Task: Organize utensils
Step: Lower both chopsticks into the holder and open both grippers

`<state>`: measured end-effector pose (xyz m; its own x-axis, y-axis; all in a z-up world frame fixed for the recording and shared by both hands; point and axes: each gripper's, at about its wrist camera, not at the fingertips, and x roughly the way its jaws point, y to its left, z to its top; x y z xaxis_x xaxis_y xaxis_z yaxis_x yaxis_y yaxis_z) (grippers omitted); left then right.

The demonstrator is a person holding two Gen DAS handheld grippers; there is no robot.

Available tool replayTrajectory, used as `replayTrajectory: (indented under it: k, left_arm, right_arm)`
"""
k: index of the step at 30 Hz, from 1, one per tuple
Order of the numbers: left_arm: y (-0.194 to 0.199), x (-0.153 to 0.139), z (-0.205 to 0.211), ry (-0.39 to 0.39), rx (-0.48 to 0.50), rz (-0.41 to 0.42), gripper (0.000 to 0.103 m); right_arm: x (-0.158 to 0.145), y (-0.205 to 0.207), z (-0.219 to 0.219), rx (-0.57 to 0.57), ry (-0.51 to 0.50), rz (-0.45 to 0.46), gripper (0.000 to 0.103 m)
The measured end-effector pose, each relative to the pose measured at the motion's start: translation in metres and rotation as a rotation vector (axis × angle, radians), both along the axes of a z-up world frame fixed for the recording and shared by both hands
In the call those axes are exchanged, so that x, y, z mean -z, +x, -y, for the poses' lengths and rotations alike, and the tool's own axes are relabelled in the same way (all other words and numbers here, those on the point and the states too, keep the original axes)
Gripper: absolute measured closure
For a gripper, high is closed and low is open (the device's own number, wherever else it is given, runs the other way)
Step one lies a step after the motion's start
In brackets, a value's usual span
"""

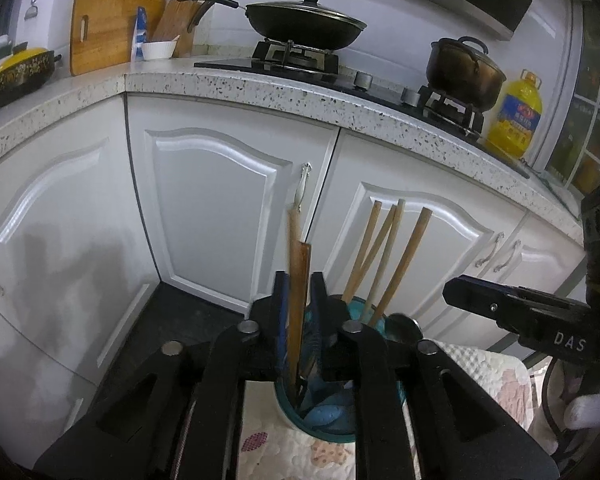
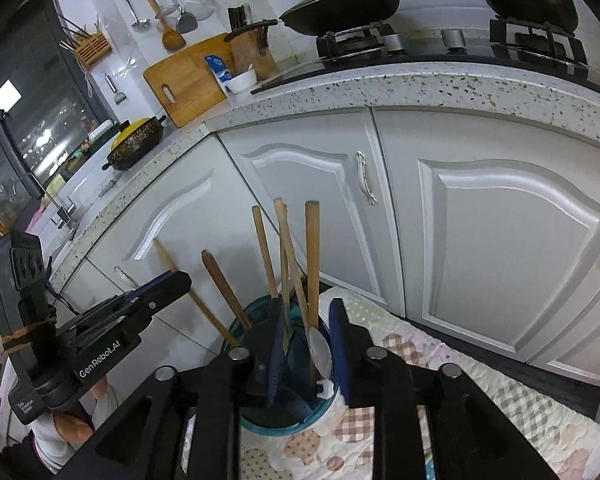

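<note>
Hovering over the teal holder (image 2: 284, 412) on the quilted cloth (image 2: 440, 364), both grippers drop utensils handle-up. Left gripper (image 1: 298, 304) fingers slightly spread around a wooden spatula handle (image 1: 298, 280); right gripper (image 2: 306, 336) fingers spread beside a metal spoon (image 2: 320, 348), already inside.

Right gripper (image 2: 304, 344) stands over a teal holder (image 2: 284, 420) on a quilted cloth (image 2: 440, 360), jaws parted, pads clear of the wooden-handled utensils (image 2: 312, 248) and metal spoon (image 2: 320, 350) standing between them. Left gripper (image 2: 160, 286) sits left of the holder, beside two leaning wooden handles (image 2: 224, 288).
</note>
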<state>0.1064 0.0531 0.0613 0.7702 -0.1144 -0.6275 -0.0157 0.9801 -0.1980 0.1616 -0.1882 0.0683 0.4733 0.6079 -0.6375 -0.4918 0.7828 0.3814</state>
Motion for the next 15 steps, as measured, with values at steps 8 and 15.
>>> replayTrajectory:
  k: [8, 15]
  left_arm:
    - [-0.014, 0.003, 0.005, 0.006, -0.008, -0.017, 0.069]
    - [-0.028, 0.007, 0.014, 0.037, -0.001, -0.025, 0.069]
  right_arm:
    - [0.01, -0.016, 0.002, 0.002, -0.017, -0.014, 0.074]
    - [0.013, -0.026, 0.005, 0.013, -0.026, -0.021, 0.07]
